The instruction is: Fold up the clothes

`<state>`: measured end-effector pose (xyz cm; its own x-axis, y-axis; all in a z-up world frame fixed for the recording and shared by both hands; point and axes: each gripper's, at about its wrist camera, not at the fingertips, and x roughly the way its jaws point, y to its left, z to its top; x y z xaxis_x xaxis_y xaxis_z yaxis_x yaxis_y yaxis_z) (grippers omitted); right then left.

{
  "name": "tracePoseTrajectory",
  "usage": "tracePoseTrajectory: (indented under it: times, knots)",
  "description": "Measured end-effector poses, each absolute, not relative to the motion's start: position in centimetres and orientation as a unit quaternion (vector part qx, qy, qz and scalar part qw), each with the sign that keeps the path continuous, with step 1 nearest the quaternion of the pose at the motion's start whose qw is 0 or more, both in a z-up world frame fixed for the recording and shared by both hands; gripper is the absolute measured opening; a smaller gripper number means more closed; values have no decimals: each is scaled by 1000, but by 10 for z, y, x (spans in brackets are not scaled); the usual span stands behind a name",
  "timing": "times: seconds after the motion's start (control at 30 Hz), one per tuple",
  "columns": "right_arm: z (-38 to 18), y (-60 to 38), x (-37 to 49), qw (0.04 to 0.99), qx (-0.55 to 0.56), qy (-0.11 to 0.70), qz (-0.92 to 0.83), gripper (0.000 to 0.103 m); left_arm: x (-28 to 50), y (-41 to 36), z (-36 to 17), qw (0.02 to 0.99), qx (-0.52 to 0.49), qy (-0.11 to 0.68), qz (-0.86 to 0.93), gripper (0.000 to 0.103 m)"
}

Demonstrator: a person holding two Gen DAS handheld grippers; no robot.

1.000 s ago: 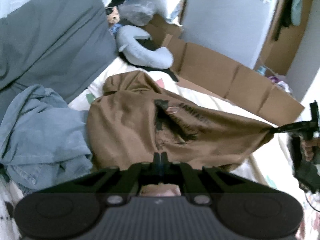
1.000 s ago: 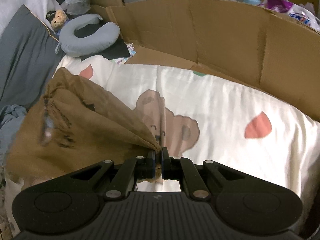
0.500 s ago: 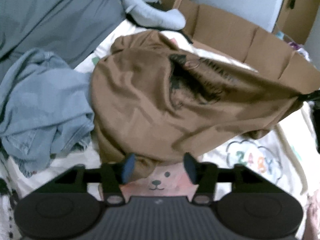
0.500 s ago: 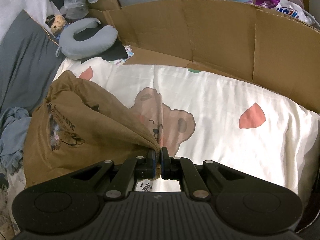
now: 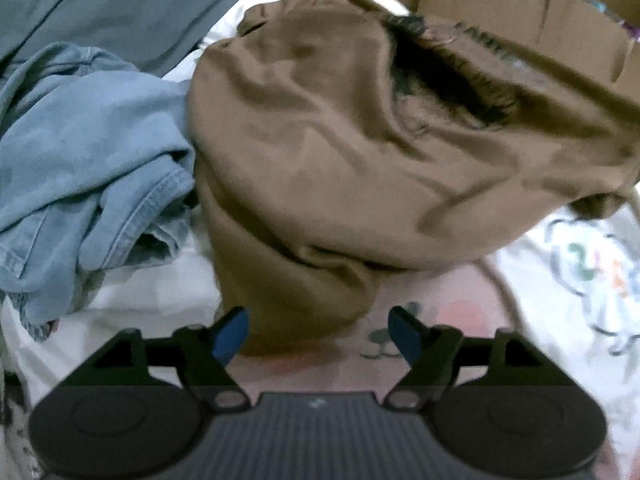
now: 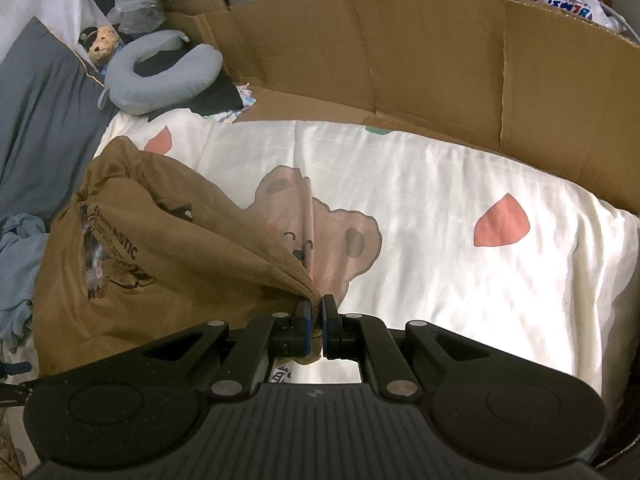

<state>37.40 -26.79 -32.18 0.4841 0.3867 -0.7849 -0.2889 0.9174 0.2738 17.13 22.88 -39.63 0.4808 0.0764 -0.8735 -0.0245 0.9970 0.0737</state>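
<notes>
Brown T-shirt (image 5: 340, 152) lies bunched on the bed's printed sheet (image 6: 460, 184), toward the side where the blue denim garment (image 5: 80, 152) is heaped; print faces up, body creased, nothing flat yet.

Right claw (image 6: 316, 316): clamped on one corner of the shirt, fabric drawn taut from that pinch across to the bulk.

Left claw (image 5: 316, 332): jaws have just been opening and now stand wide apart. The shirt's near edge sits between the blue pads (image 5: 230, 334) but neither presses on it. That corner is free.

Risks, as judged:
- Only one corner is held. If the right claw pulls further, the shirt likely drags across the sheet instead of spreading, and the folds deepen.
- Left claw closing low may pinch the sheet together with the shirt hem; both are thin and lie in contact there.
- Denim touches the shirt's edge on that side; a sweep toward it could snag or carry it along.
- The cardboard wall (image 6: 400, 60) bounds the bed's far edge, limiting room to spread.
</notes>
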Motion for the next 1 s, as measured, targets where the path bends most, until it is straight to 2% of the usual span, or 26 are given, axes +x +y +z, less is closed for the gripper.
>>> tracePoseTrajectory:
  times: [0.13,0.2,0.27,0.33,0.5,1.0]
  knots:
    - [-325,-267,376,860,52,469,192,3,180,230,-411,860,43,507,32,78]
    - [-326,-267,376,860,51,471,191,3,182,232,-415,860,41,508,25,70]
    - [-327,-267,376,860,52,471,190,3,182,235,-416,860,35,509,26,36]
    - [-329,-269,375,859,56,473,188,3,183,236,-413,862,35,505,36,7]
    - [-329,-273,371,860,63,471,188,3,173,235,-391,864,8,503,4,6]
    - [-307,-313,370,869,87,459,160,0,111,206,-267,870,-30,482,-99,5]
